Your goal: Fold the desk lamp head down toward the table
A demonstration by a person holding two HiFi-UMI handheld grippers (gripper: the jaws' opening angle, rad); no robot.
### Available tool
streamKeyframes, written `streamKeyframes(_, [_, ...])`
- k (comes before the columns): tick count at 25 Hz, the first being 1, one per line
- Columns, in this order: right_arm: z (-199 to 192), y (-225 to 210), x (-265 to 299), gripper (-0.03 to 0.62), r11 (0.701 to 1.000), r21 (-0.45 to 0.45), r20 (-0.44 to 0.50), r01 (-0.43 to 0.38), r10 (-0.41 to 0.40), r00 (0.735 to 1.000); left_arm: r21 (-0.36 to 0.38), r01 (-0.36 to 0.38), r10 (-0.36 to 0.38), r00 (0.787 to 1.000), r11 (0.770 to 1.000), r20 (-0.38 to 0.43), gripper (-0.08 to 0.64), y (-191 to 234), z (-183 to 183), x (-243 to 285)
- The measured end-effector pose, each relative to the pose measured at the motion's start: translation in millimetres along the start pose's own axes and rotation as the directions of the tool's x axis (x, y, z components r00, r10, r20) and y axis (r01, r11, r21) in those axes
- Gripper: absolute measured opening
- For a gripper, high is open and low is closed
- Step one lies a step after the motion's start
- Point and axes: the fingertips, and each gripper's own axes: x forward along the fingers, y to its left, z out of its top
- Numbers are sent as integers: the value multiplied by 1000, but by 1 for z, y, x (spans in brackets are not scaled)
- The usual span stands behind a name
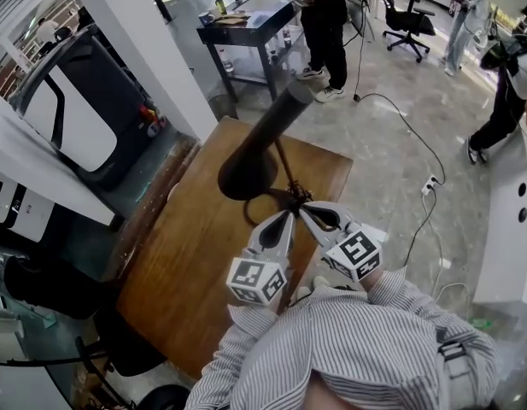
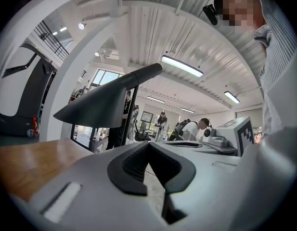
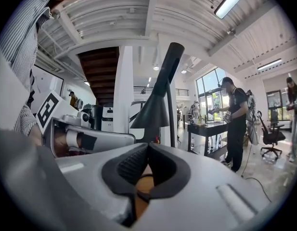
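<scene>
A dark desk lamp stands on the wooden table [image 1: 190, 267], its cone-shaped head [image 1: 246, 167] raised on a thin arm [image 1: 286, 167]. My left gripper [image 1: 289, 215] and right gripper [image 1: 304, 211] meet tip to tip at the arm's lower joint [image 1: 295, 200], both shut. In the left gripper view the jaws [image 2: 148, 146] are pressed together with nothing between them, and the lamp head [image 2: 102, 107] hangs ahead to the left. The right gripper [image 3: 148, 146] is also shut, level with the lamp head [image 3: 155, 110]. A thin dark cord [image 3: 138, 178] shows in the gap behind its pads.
A white pillar [image 1: 139, 45] and a dark machine [image 1: 84, 109] stand left of the table. Beyond it are a black side table [image 1: 254, 15], an office chair [image 1: 408, 20] and standing people. A power strip [image 1: 430, 184] with its cable lies on the floor to the right.
</scene>
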Motion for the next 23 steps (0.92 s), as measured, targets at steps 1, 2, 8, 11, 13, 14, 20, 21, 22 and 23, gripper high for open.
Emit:
streamKeyframes(1, [0,0,0,0,1000,-1,1,-1,1,1000,-2,-3,3,1000,1000,0,3,1,0,0])
streamKeyframes(2, [1,-1,-1,0,1000,-2,3,-1,1,1000,-5,-7,7,1000,1000,0,3,2,0,0])
streamKeyframes(8, [2,-9,-4,0,1000,4,32,19,-19,999,-12,-14,14,1000,1000,-8,5,0,1,4])
streamKeyframes(11, [-1,-9,-4,0,1000,12,30,14,-14,999,-11,-14,14,1000,1000,-13,3,-1,0,4])
streamKeyframes(13, [0,-7,-4,0,1000,9,29,9,-9,1000,-11,-17,17,1000,1000,-17,3,0,0,3])
streamKeyframes(14, [0,-7,-5,0,1000,6,28,8,-8,1000,-10,-18,18,1000,1000,-17,5,0,0,3])
streamKeyframes(20, [-2,-13,-7,0,1000,4,23,9,-9,1000,-13,-24,24,1000,1000,-17,3,-1,-1,7])
streamKeyframes(21, [-2,-13,-6,0,1000,4,23,9,-9,1000,-15,-26,25,1000,1000,-16,3,0,0,7])
streamKeyframes(22, [-1,-13,-5,0,1000,3,24,9,-9,1000,-17,-28,27,1000,999,-15,5,0,0,7])
streamKeyframes(23, [-1,-14,-5,0,1000,3,24,9,-9,1000,-19,-30,29,999,999,-13,5,1,1,7])
